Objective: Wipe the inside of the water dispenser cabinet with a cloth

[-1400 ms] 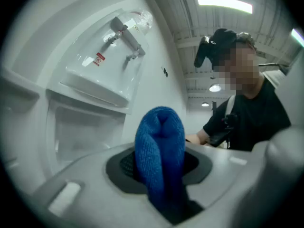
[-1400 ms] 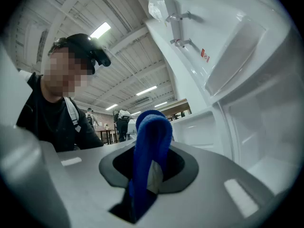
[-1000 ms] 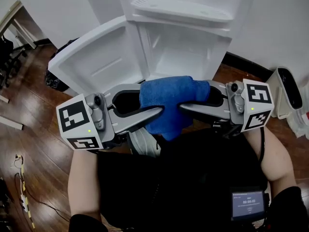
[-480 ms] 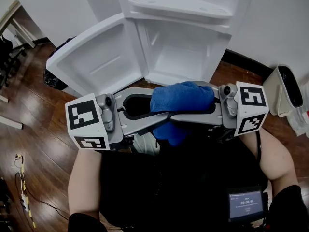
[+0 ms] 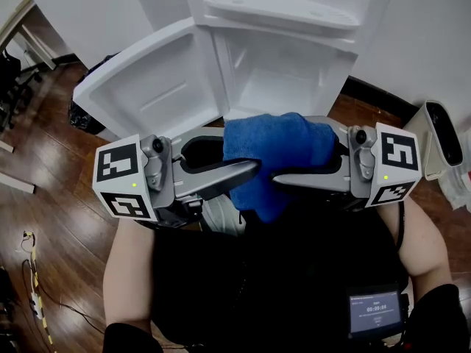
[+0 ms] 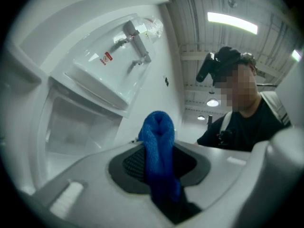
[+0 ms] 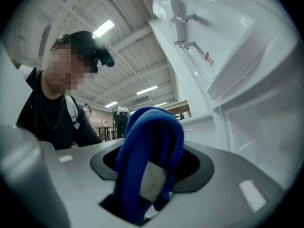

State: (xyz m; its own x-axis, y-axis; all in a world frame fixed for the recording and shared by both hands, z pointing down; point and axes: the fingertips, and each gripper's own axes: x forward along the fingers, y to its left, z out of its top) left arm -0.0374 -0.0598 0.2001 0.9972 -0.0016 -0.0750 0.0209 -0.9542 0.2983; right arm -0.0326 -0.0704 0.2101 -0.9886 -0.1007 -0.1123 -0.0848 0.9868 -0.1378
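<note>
In the head view you hold the thick blue terry cloth (image 5: 278, 147) at chest height, just in front of the white water dispenser cabinet (image 5: 283, 79). Its door (image 5: 147, 87) is swung open to the left. The left gripper (image 5: 250, 171) and the right gripper (image 5: 278, 173) point at each other, with their tips nearly meeting under the cloth.

In the left gripper view your fingers are clamped tight on a folded ridge of the cloth (image 6: 159, 141), which stands up between the dark pads.

In the right gripper view the fingers have just been opening and now stand wide apart. The cloth (image 7: 149, 151) hangs between them as a loose loop (its white label shows) and is not pinched.

So the grip looks to have passed from your right side to your left. The left alone now carries the cloth, and no wiping has begun. Draw the right gripper back without snagging that loop, then take the cloth into the open compartment.
</note>
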